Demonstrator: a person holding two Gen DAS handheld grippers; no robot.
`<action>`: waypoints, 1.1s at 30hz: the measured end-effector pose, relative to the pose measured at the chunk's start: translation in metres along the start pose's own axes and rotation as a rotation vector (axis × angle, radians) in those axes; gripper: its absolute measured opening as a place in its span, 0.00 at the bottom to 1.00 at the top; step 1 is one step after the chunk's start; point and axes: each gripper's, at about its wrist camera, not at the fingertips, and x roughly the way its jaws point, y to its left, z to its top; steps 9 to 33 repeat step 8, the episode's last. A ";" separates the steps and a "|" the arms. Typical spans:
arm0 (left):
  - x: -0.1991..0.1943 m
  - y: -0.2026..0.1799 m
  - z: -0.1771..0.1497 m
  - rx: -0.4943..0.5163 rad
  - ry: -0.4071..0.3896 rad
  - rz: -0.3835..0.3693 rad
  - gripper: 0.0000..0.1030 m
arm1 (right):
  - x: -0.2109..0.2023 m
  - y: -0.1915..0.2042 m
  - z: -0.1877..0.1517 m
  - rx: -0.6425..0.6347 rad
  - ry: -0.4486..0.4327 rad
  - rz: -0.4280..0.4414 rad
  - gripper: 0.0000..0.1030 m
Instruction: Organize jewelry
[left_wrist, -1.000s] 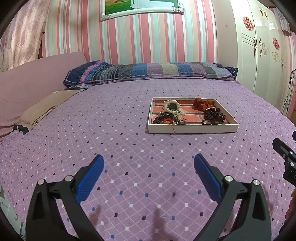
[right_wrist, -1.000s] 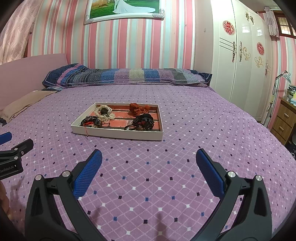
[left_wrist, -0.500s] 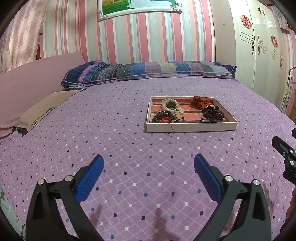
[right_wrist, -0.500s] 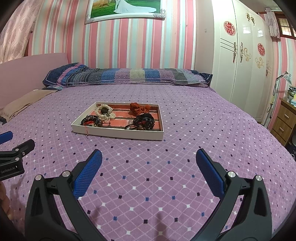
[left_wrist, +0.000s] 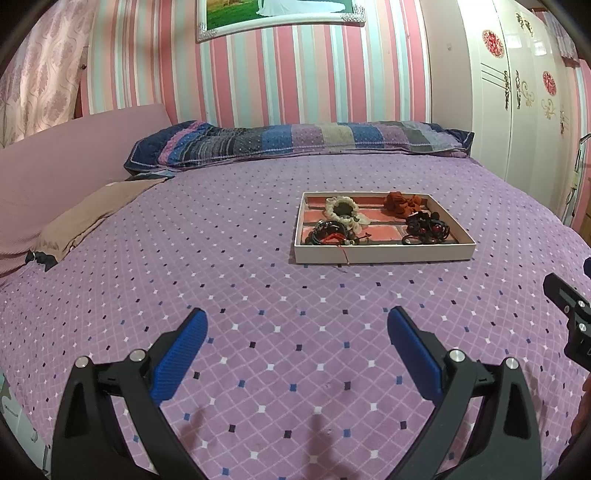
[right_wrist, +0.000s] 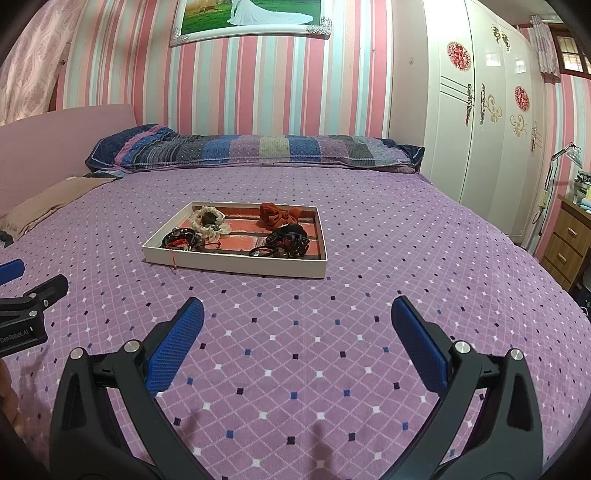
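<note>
- The left gripper (left_wrist: 295, 332) is held with fingers spread wide, nothing pinched; the right gripper (right_wrist: 297, 319) likewise
- The tray (right_wrist: 236, 260) of jewelry is seen on the purple bedspread (right_wrist: 369, 295), well beyond both, far centre

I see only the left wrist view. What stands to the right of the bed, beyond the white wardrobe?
Observer: A wooden nightstand with drawers stands there, past the wardrobe; your view cuts it off.
Operator: Is my left gripper visible from the other side?
Observer: Yes, one blue pad and its black body show at the left edge of the right wrist view.
Operator: Is the right gripper open?
Observer: Yes, the right gripper is wide open and empty above the bedspread, short of the tray.
</note>
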 end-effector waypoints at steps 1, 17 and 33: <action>0.001 0.000 0.000 0.002 0.003 -0.002 0.93 | 0.000 0.000 0.000 0.001 -0.001 0.000 0.96; 0.001 0.000 0.001 -0.004 0.007 0.000 0.93 | 0.001 0.000 -0.001 0.000 0.000 0.000 0.96; 0.001 0.000 0.001 -0.004 0.007 0.000 0.93 | 0.001 0.000 -0.001 0.000 0.000 0.000 0.96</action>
